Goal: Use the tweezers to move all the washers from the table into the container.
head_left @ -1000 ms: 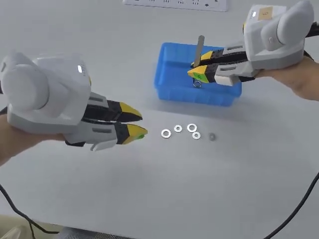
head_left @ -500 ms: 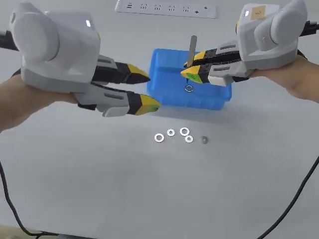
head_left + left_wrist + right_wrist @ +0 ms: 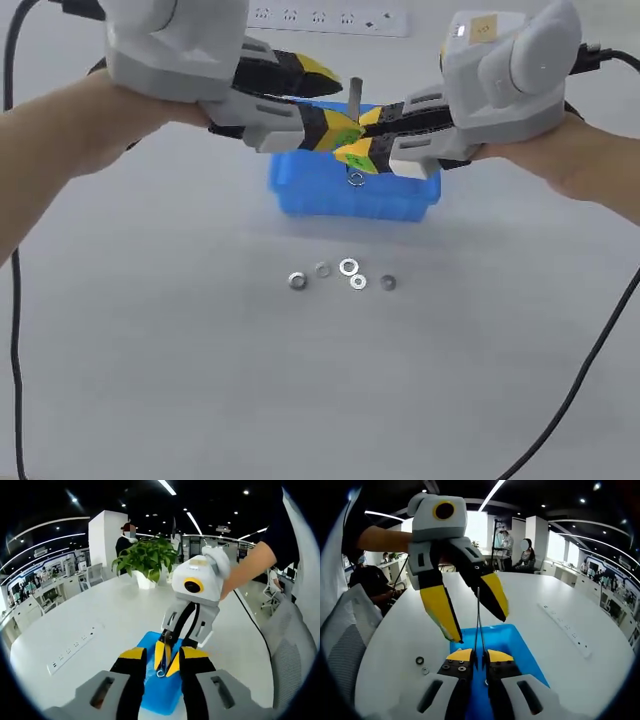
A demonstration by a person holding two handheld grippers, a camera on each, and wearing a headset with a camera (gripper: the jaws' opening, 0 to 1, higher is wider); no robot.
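Washers (image 3: 347, 267) on table (image 3: 150, 380) before container (image 3: 350, 203); left tool (image 3: 335, 100), right tool (image 3: 358, 140), tweezers (image 3: 354, 90) above container.

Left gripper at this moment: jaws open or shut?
Open. In the right gripper view the left gripper shows its two yellow-tipped jaws spread well apart, with the thin tweezers standing in the gap between them.

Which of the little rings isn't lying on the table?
The washer pinched in the tweezers, hanging over the blue container. The other five washers lie close together on the table.
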